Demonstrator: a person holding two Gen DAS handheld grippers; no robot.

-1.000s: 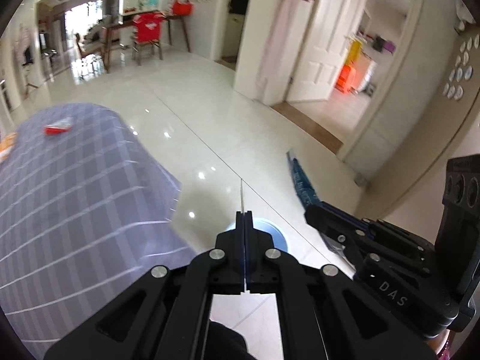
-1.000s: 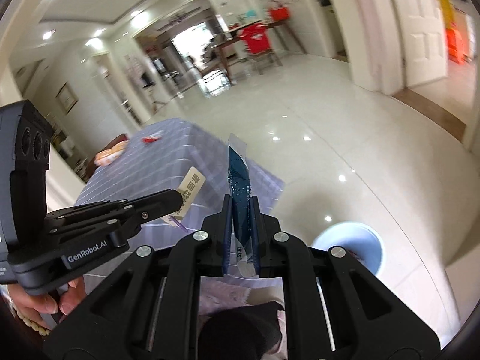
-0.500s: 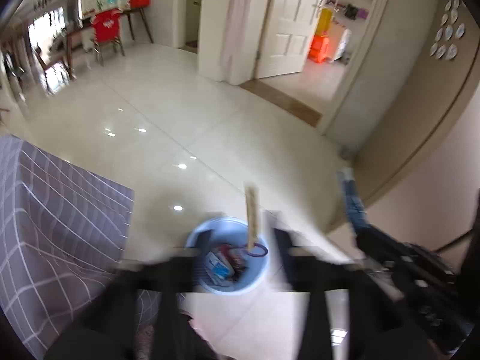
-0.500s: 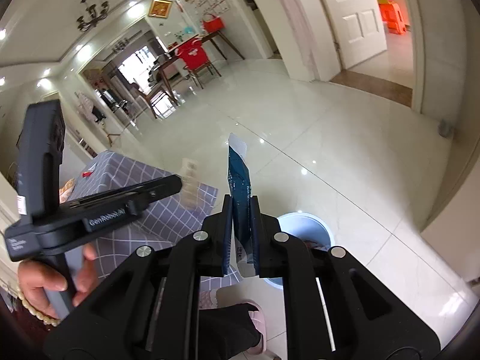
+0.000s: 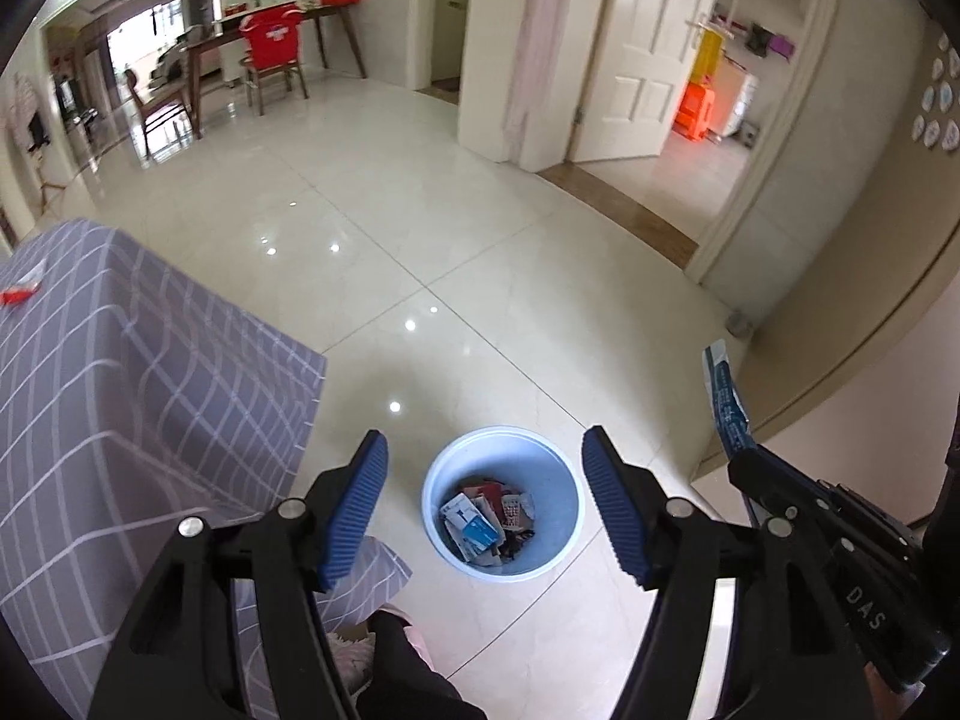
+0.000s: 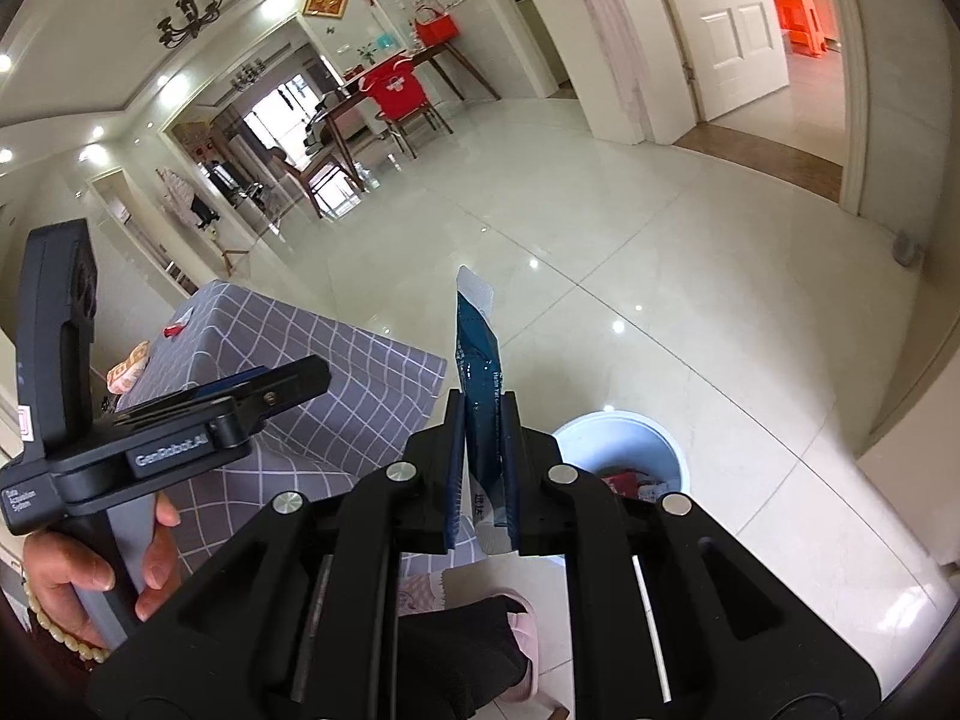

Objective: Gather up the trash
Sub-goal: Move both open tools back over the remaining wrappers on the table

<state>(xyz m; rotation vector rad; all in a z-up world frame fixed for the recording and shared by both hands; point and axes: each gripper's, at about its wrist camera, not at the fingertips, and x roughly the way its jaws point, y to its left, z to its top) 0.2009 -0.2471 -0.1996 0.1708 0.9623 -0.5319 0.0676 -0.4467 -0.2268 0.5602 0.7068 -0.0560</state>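
Hanging above the blue bin [image 5: 501,504] on the floor, the left tool [image 5: 483,501] is spread wide and empty, while the dark blue packet [image 6: 479,396] is kept clamped upright in the right tool [image 6: 483,480], apparently for dropping in.

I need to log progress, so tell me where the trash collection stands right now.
Done: the blue bin on the floor already holds several wrappers, and the left claw stands open and empty above it, its jaws having just opened. In hand: the right claw is shut on a dark blue packet, not yet over the bin. Left: a red scrap and an orange-printed wrapper on the checked tablecloth.
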